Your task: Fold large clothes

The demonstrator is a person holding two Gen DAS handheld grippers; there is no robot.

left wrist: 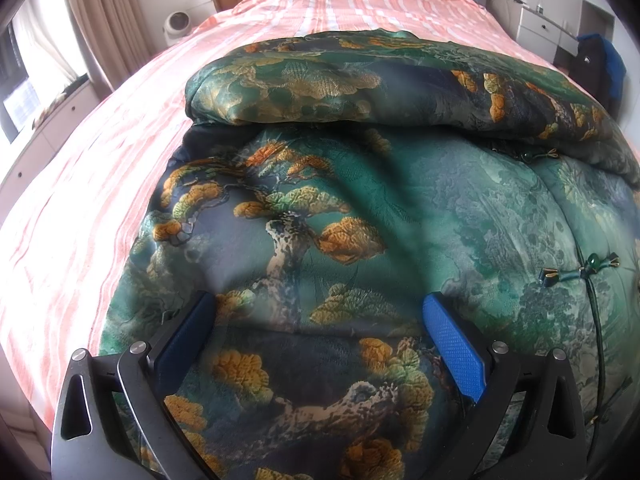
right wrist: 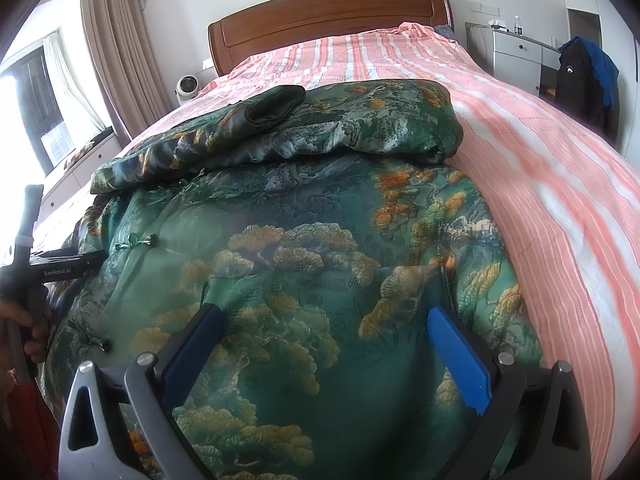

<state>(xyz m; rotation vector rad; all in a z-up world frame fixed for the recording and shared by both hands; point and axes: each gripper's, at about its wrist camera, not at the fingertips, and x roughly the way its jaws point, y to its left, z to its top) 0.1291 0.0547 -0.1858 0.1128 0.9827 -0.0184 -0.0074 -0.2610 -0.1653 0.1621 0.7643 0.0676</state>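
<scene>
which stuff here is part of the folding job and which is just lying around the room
Part of the job:
green patterned jacket, sleeves folded across its top
left tool, open above it
right tool, open above it
striped bed sheet under it

Just around:
wooden headboard
small white fan
dark coat
curtain

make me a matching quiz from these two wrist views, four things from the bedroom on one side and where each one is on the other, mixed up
Things:
1. green brocade jacket
2. wooden headboard
3. small white fan
4. dark and blue coat

Places:
A. on the floor beside the bed's left edge, near the curtain
B. hanging by the white cabinet, right of the bed
C. spread on the striped bedsheet under both open grippers
D. at the bed's far end, against the wall

Pairs: 1-C, 2-D, 3-A, 4-B
</scene>
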